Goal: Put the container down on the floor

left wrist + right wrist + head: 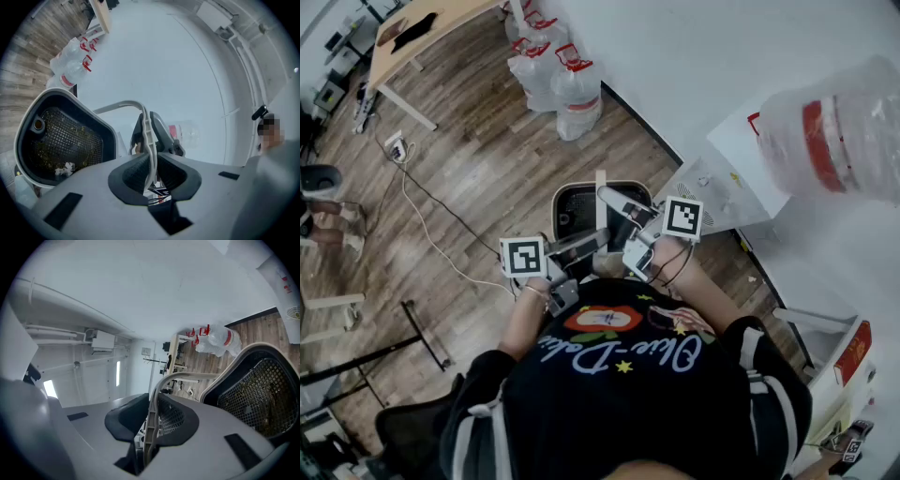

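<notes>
A: Step in hand?
B: Carry, I'd judge. Left gripper (151, 161) and right gripper (152, 420) each pinch the thin white handle (122, 103). The grey-rimmed black-mesh container (75, 131) hangs above the wooden floor (487, 159).
A: Next?
B: Lower evenly, then release.

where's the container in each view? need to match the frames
Head view: container at centre, a little above the middle.
Left gripper view: left side, mesh inside showing; its handle runs into the jaws.
Right gripper view: right edge; handle clamped in the jaws.
Shared landmark: clear jugs with red handles.
</notes>
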{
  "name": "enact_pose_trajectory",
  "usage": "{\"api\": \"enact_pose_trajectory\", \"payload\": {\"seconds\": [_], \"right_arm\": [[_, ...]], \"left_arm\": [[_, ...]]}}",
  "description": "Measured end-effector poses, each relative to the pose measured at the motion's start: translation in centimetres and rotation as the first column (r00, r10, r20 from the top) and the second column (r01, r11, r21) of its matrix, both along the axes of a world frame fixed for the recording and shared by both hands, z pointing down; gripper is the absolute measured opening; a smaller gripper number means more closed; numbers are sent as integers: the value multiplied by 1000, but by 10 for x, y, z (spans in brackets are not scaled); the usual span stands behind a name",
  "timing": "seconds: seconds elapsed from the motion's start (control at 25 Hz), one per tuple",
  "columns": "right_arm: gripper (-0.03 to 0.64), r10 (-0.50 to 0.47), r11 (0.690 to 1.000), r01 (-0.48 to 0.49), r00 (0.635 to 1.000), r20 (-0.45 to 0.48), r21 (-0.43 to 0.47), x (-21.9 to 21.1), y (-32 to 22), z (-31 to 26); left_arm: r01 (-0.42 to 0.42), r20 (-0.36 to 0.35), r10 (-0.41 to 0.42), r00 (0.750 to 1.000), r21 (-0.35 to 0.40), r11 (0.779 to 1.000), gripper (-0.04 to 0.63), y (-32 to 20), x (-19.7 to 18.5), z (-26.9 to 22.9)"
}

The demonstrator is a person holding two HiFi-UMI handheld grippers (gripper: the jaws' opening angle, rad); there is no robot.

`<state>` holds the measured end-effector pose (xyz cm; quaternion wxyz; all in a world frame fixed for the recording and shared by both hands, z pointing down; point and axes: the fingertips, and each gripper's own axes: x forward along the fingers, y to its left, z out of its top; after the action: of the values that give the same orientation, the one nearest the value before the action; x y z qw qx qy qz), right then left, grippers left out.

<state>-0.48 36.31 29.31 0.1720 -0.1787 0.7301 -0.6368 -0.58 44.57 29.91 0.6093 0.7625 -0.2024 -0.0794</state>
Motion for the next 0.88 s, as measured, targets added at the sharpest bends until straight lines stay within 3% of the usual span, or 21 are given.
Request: {"api": "enact_pose_trajectory", "payload": {"seconds": [0.88], "right_arm": [[54, 75, 997, -75, 997, -19, 6, 2, -11, 2]], "left_arm": [[-59, -32, 58, 998, -22, 998, 52, -11, -4, 5]]}}
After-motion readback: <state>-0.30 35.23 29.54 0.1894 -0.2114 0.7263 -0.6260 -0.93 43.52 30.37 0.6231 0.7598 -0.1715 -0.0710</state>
